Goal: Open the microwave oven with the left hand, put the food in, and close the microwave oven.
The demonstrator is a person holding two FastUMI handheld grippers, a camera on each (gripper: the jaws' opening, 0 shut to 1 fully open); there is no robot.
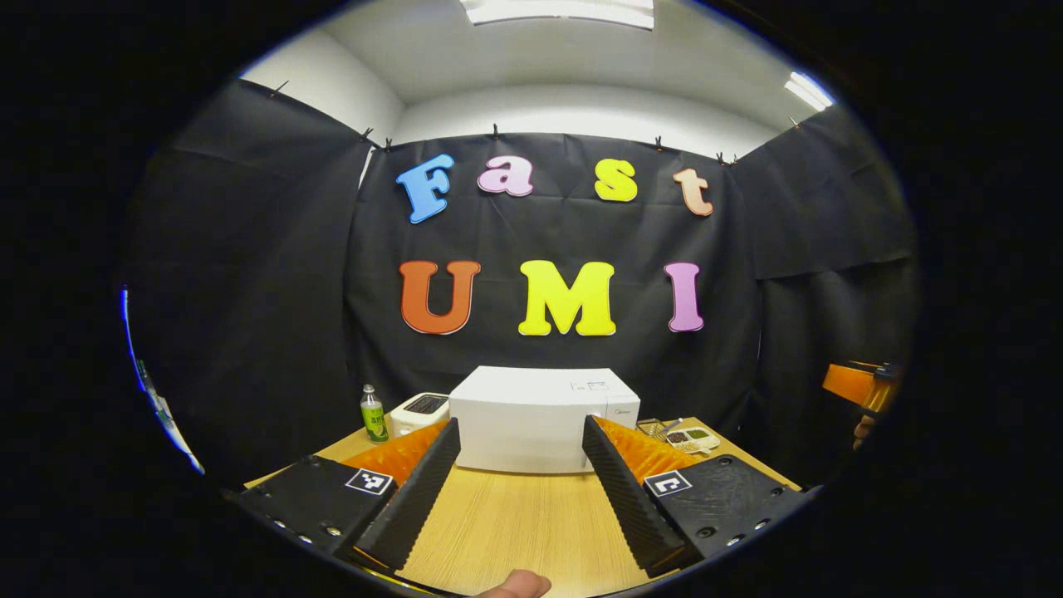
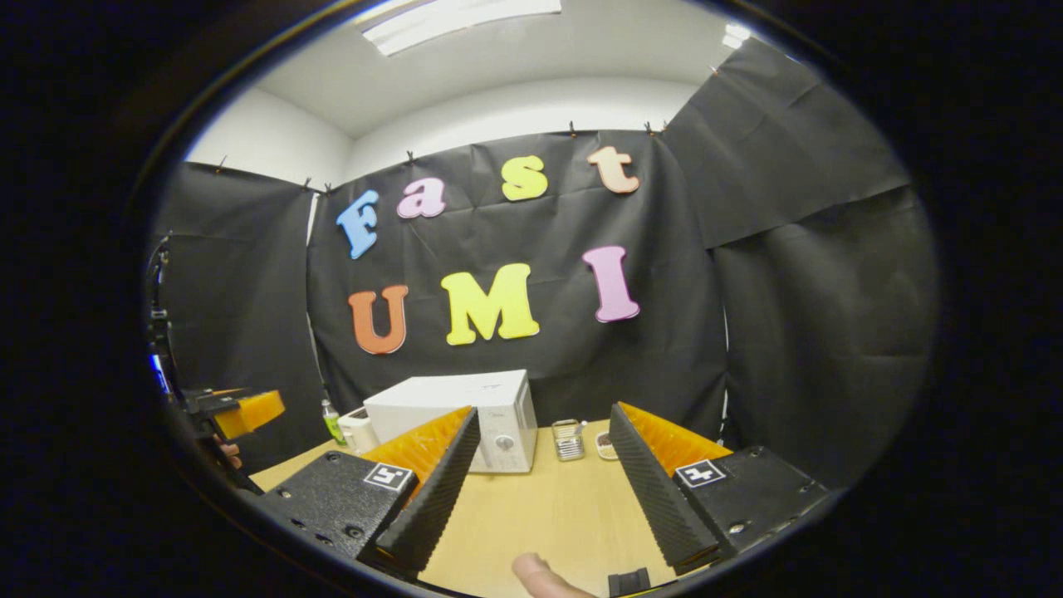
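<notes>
A white microwave oven (image 1: 540, 419) stands shut at the back of the wooden table (image 1: 515, 519); the right gripper view shows it (image 2: 465, 419) left of centre with its control panel facing me. A plate of food (image 1: 691, 438) lies to its right, partly hidden behind a finger in the right gripper view (image 2: 606, 447). My left gripper (image 1: 521, 440) hovers open over the table's near side, well short of the oven, nothing between its fingers. My right gripper (image 2: 540, 432) is open too, held above the table and empty. The other gripper (image 2: 245, 411) shows at the left edge.
A white toaster (image 1: 419, 411) and a green bottle (image 1: 374, 414) stand left of the microwave. A small metal rack (image 2: 568, 438) sits right of it, beside the food. Black cloth walls close the booth on three sides. A fingertip (image 1: 519, 585) shows at the bottom edge.
</notes>
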